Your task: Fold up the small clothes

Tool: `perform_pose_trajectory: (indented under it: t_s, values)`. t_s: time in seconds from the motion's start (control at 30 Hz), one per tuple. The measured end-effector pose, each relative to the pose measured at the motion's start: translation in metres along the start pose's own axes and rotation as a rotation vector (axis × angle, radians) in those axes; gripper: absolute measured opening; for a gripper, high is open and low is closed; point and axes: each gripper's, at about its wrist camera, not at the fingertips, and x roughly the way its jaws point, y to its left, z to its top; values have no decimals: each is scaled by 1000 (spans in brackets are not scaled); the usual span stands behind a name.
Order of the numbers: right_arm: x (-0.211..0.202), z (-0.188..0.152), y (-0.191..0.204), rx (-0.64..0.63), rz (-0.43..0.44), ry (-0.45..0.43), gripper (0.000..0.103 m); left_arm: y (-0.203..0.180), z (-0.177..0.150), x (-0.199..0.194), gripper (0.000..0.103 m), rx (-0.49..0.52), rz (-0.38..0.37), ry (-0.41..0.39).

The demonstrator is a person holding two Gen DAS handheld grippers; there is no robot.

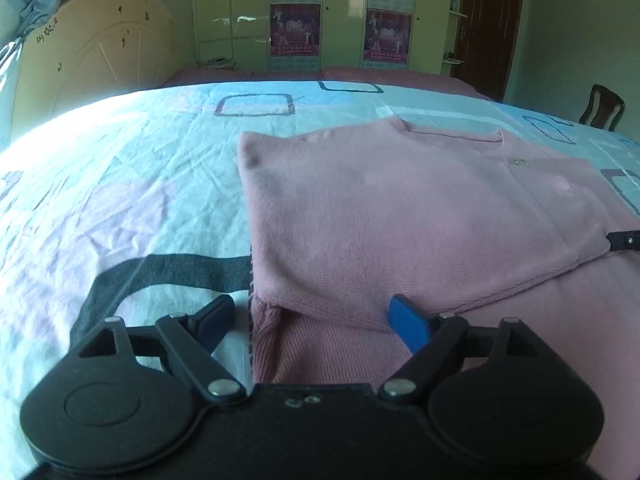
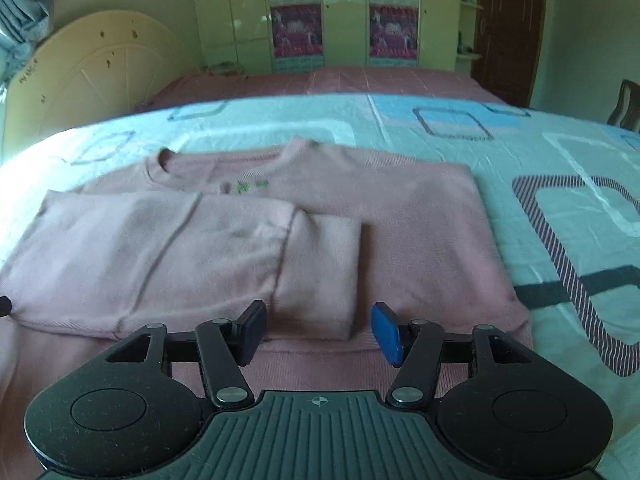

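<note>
A pink sweater (image 1: 400, 216) lies flat on the bed, neckline at the far side. Its left side is folded over the body, and the sleeve (image 2: 192, 256) runs across the front with its cuff (image 2: 320, 276) pointing right. My left gripper (image 1: 312, 320) is open just above the sweater's near left corner, pads apart and not pressing the cloth. My right gripper (image 2: 319, 332) is open at the near end of the cuff, which sits in front of the gap between the pads. A tip of the right gripper shows at the left wrist view's right edge.
The bed sheet (image 1: 120, 200) is pale blue with dark square outlines and spreads wide on both sides of the sweater. A cream headboard (image 1: 100, 48) stands far left, wardrobes (image 2: 340, 12) behind, and a wooden chair (image 1: 604, 106) at the far right.
</note>
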Motion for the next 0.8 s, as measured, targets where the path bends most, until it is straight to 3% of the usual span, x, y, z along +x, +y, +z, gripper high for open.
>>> perform_pose_trajectory:
  t_s: [0.37, 0.8]
  values:
    - [-48, -12, -21, 45, 78, -55, 58, -4, -14, -35, 91, -5, 77, 21]
    - [-141, -87, -97, 103, 169, -50, 58, -41, -75, -119, 88, -8, 113, 44]
